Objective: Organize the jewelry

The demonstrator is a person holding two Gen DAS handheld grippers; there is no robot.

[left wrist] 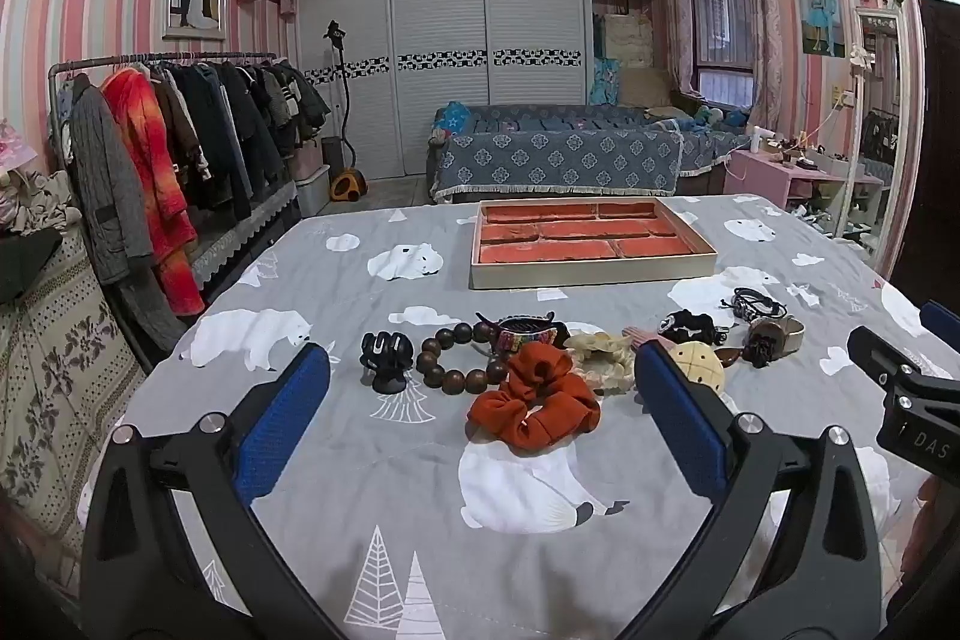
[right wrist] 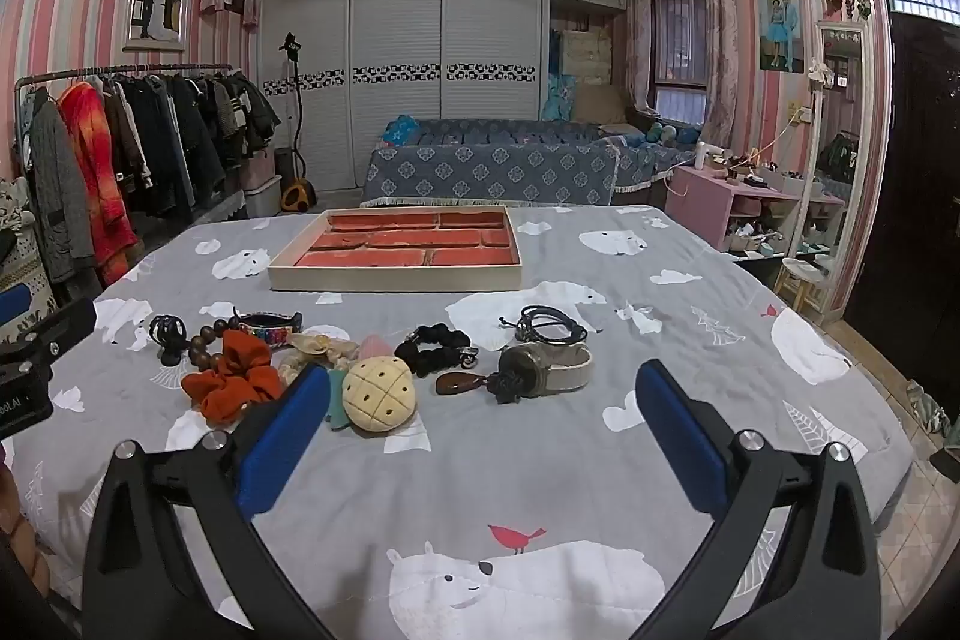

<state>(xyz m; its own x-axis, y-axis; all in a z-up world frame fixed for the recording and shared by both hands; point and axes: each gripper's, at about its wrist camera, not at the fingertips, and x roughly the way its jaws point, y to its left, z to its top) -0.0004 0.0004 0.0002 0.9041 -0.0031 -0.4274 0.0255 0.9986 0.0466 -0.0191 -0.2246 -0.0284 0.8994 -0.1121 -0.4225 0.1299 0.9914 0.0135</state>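
I see the jewelry in a row on the bed (left wrist: 336,448): claw clip (left wrist: 386,359), beads (left wrist: 459,358), scrunchie (left wrist: 534,403), watch (right wrist: 555,366). The tray (left wrist: 591,268) sits apart behind them. My left tool (left wrist: 480,421) and right tool (right wrist: 480,421) both hang spread wide, holding nothing.

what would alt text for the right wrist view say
Open right gripper held above a grey polar-bear bedspread, where a row of accessories lies: orange scrunchie, pineapple plush, black scrunchie, watch. Behind them sits an empty divided tray with a red lining.
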